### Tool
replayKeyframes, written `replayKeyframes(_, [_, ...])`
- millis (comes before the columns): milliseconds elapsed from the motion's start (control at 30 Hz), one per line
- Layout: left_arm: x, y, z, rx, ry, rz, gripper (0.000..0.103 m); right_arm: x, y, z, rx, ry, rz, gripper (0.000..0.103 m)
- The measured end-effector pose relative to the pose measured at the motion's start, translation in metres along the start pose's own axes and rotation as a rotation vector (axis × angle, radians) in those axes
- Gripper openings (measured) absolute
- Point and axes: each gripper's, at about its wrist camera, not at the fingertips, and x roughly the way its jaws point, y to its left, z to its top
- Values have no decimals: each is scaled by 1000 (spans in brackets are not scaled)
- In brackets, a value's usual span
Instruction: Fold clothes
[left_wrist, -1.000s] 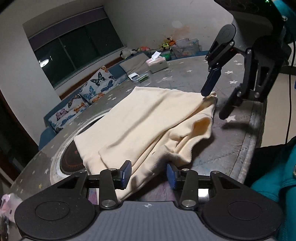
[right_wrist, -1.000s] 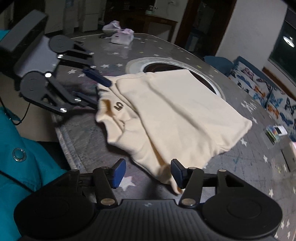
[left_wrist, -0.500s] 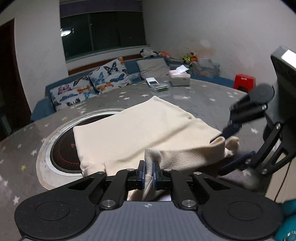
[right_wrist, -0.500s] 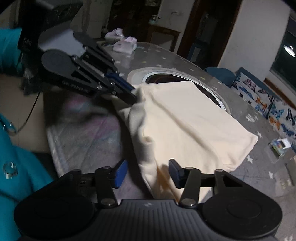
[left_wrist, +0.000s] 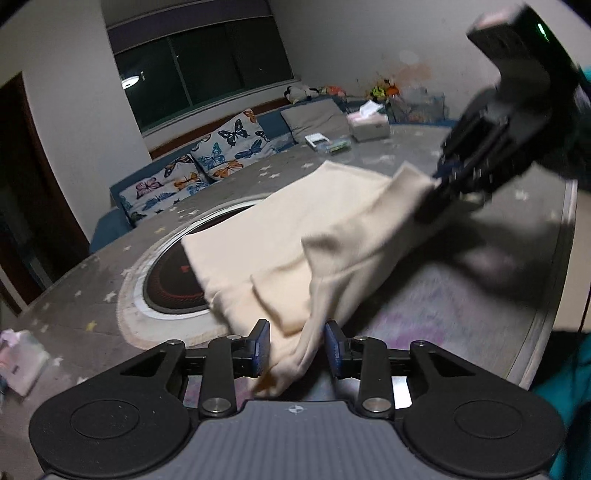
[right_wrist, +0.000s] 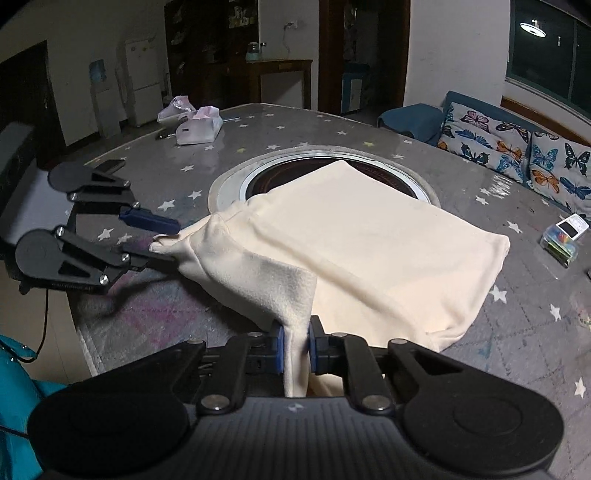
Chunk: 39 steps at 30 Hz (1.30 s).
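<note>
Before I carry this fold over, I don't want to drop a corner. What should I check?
1. Right gripper shut on cloth: ok.
2. Left gripper clamped on cloth: not ok, jaws apart, fabric loose between them.
3. Far half of cloth flat on table: ok.
4. Tissue box apart from cloth: ok.
5. Lower layers aligned: cannot tell.
</note>
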Motion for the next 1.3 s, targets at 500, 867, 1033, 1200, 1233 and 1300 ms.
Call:
replayKeyframes(500, [-50, -9, 6, 6, -85, -7, 13, -55, 26, -14, -62, -79, -27, 8])
replayKeyframes(867, [-104, -15, 19, -45, -111, -85, 12, -121, 60, -18, -97, -49, 22, 8])
replayKeyframes(1033, [-74, 2, 32, -69, -119, -72, 12, -107, 36, -3, -62, -54, -9, 8])
replayKeyframes(1200, [-29, 25, 48, -79, -103, -63, 12, -82, 1, 24, -48, -50, -39, 8])
replayKeyframes(1233, [-18, 30, 52, -76, -97, -60, 12, -74, -7, 29, -44, -46, -49, 8])
replayKeyframes(1300, [4, 39, 59, -72, -87, -55, 12, -56, -24, 38, -31, -36, -70, 8])
